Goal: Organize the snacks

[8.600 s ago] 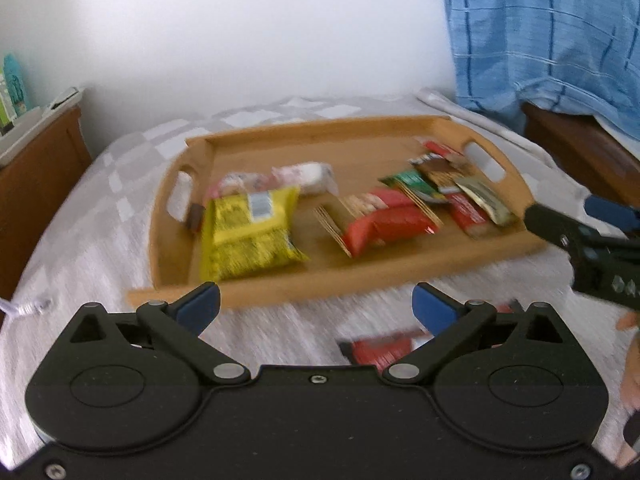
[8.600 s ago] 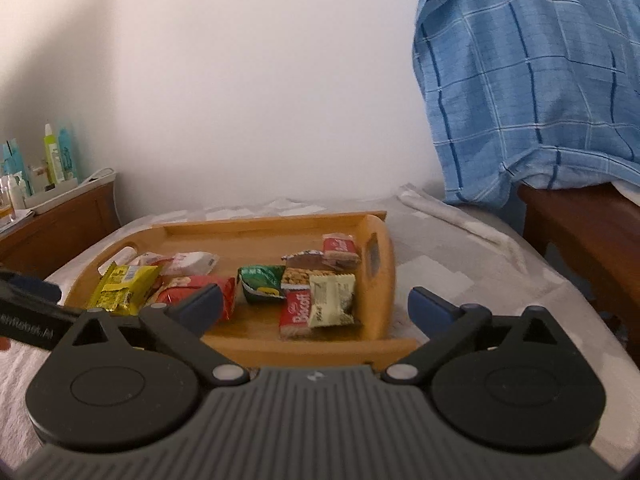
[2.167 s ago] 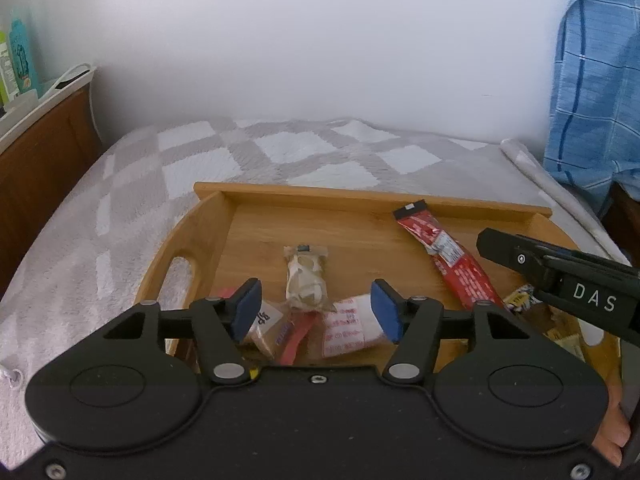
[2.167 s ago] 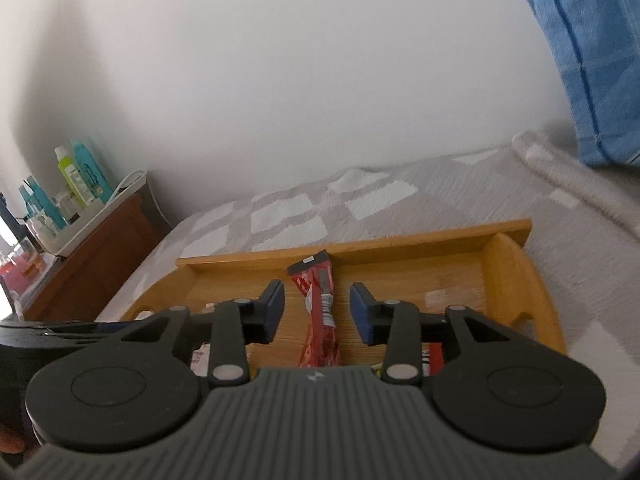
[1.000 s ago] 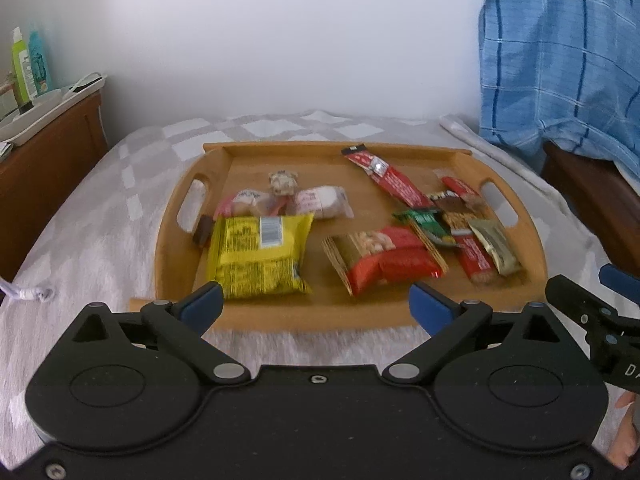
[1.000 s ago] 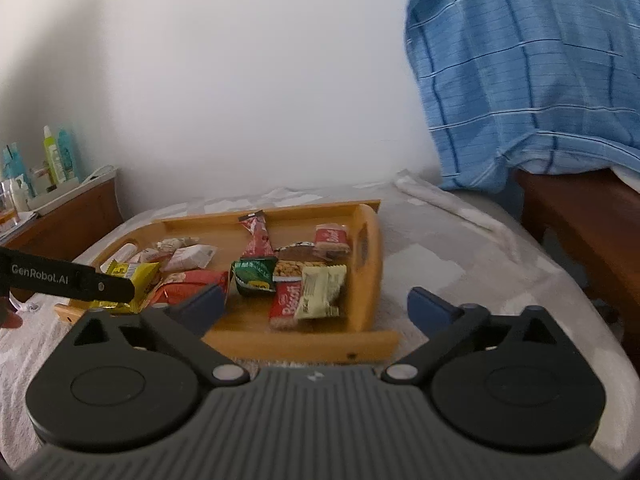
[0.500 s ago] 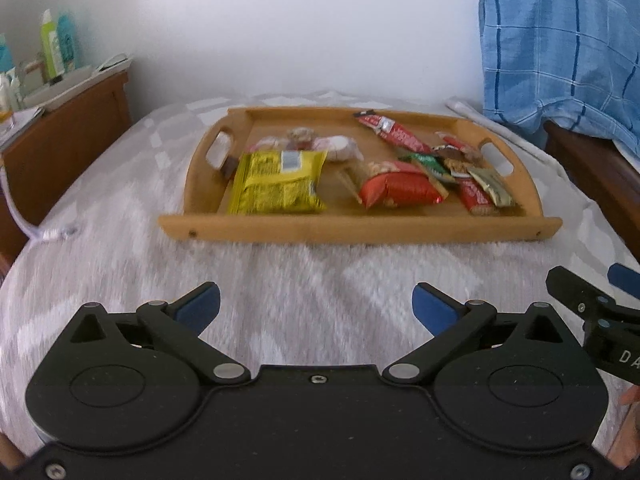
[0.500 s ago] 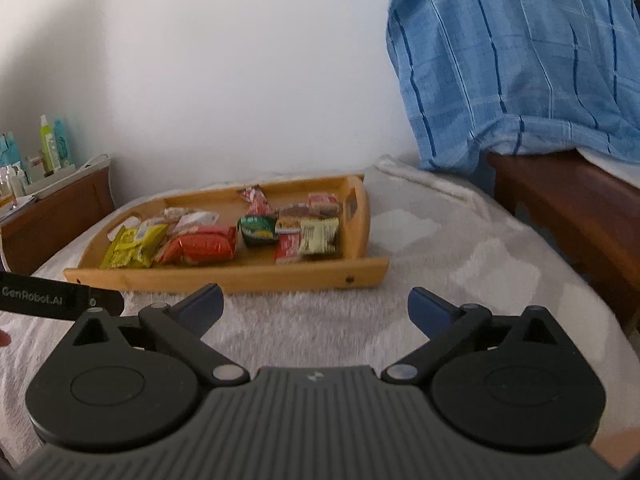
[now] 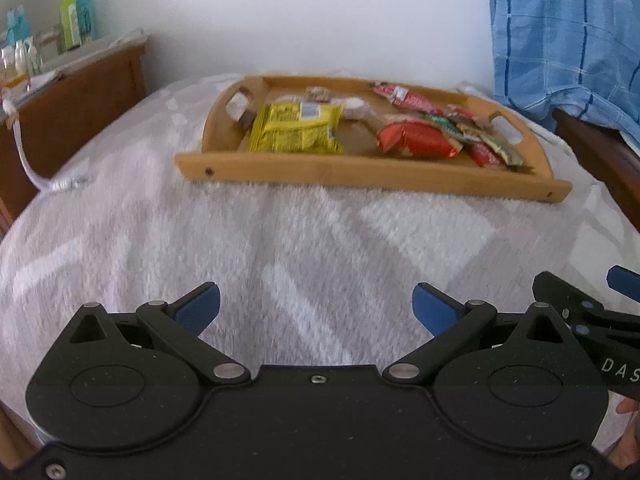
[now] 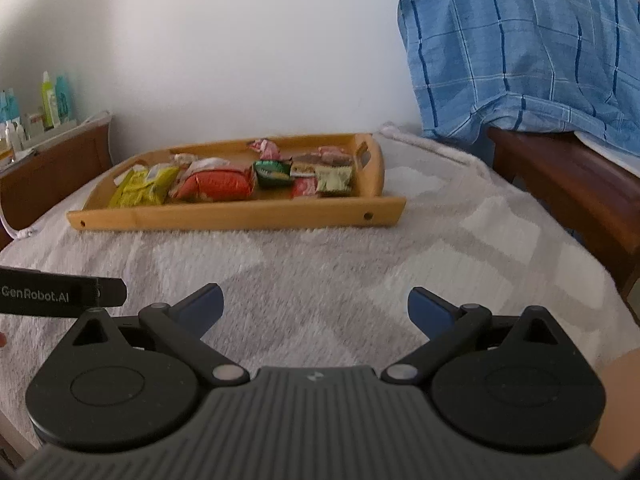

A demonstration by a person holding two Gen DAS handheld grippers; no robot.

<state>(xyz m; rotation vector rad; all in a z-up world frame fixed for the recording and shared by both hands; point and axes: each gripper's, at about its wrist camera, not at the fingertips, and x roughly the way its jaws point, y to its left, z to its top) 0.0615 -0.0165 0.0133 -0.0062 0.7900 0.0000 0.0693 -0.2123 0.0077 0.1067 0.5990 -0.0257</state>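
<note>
On the bed, over the grey-and-white checked fleece blanket (image 9: 304,240), I hold the left gripper (image 9: 316,312) with jaws spread wide and empty. Ahead, well apart from it, the oval bamboo serving tray (image 9: 360,178) carries the snacks: a yellow foil packet (image 9: 298,128) at left, a red-orange foil packet (image 9: 416,138) mid-tray, small mixed wrappers (image 10: 320,176) at right. My right gripper (image 10: 314,310) likewise stands fully open, gripping nothing.

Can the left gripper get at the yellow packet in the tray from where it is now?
Probably yes. The left gripper is open and empty, and only bare blanket lies between it and the tray. The yellow packet sits uncovered near the low front rim, so it must reach forward over that.
</note>
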